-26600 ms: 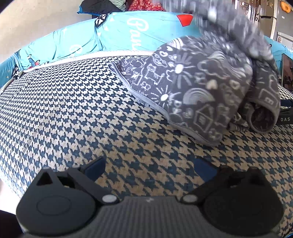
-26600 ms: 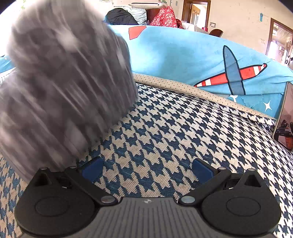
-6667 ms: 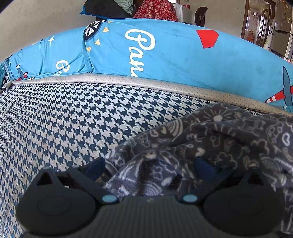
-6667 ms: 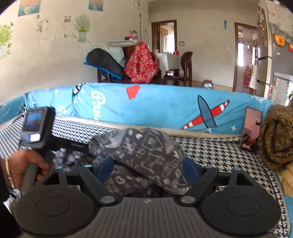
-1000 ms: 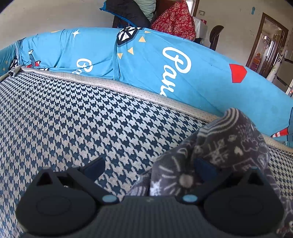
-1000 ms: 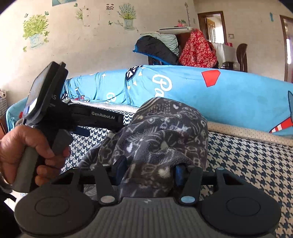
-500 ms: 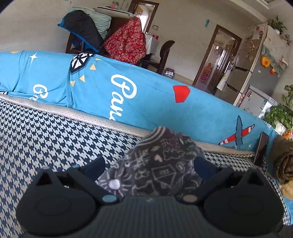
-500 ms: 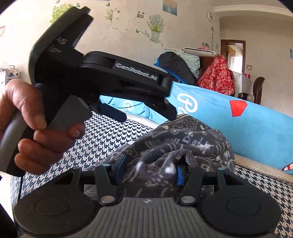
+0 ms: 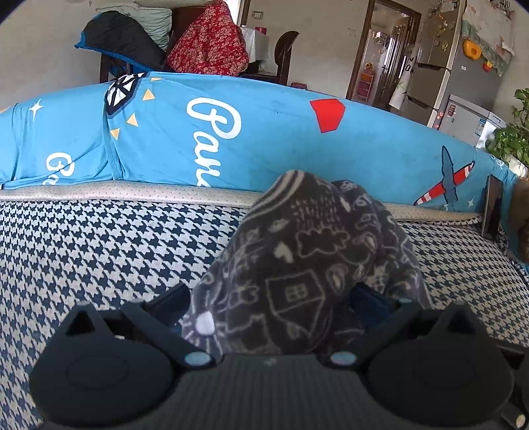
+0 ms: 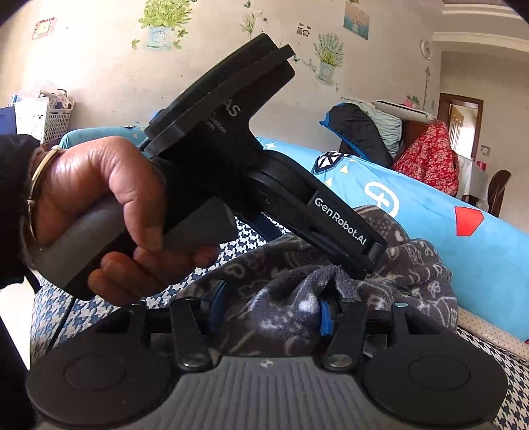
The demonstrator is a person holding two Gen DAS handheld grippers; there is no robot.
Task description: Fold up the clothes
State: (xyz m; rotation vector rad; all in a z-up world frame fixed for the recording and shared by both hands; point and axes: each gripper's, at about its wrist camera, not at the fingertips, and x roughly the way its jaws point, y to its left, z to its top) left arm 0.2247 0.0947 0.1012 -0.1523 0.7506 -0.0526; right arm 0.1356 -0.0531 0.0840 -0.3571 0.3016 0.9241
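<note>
Setting: lived-in home, an open living and dining room.
Seating: sofa (image 9: 99,251) with houndstooth seat cover; blue printed throw (image 9: 264,142) over its backrest.
Dining corner: wooden chairs (image 9: 284,49) heaped with clothes (image 9: 208,49).
Appliance: grey refrigerator (image 9: 463,76) bearing magnets.
Walls: flowerpot decals (image 10: 162,23); wooden door frames (image 9: 390,49).
Greenery: houseplant (image 9: 512,135) at right.

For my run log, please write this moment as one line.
stage: folding | item: grey printed cloth bunched on houndstooth bed | left gripper: cloth between fingers | right gripper: shut on cloth
</note>
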